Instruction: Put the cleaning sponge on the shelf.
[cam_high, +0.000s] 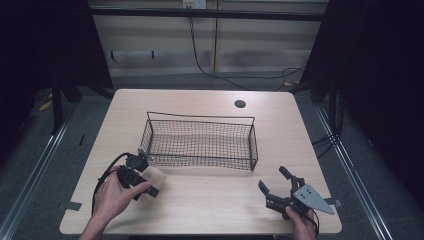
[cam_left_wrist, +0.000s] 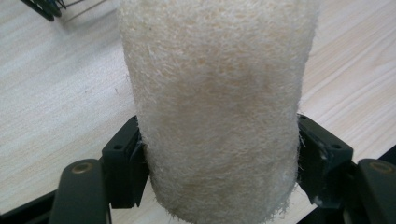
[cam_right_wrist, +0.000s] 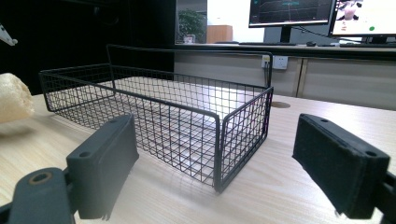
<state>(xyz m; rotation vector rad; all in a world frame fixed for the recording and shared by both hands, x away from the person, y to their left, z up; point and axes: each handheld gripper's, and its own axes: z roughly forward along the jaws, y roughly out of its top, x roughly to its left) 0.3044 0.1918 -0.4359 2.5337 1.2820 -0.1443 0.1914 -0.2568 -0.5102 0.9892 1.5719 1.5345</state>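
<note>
Left gripper (cam_high: 141, 176), jaws clamped on a loofah (cam_left_wrist: 215, 107), sits at seven o'clock of the wire basket (cam_high: 200, 142); lifted low, the loofah could snag the rim, while the right gripper (cam_high: 276, 188) idles wide open, empty.

left hand (cam_high: 116, 194) low at table's near-left edge, left gripper (cam_high: 150, 181) clamped w/ jaws pressing both sides of its load, right hand (cam_high: 301, 222) near-right, right gripper (cam_high: 272, 182) jaws spread wide, empty
</note>
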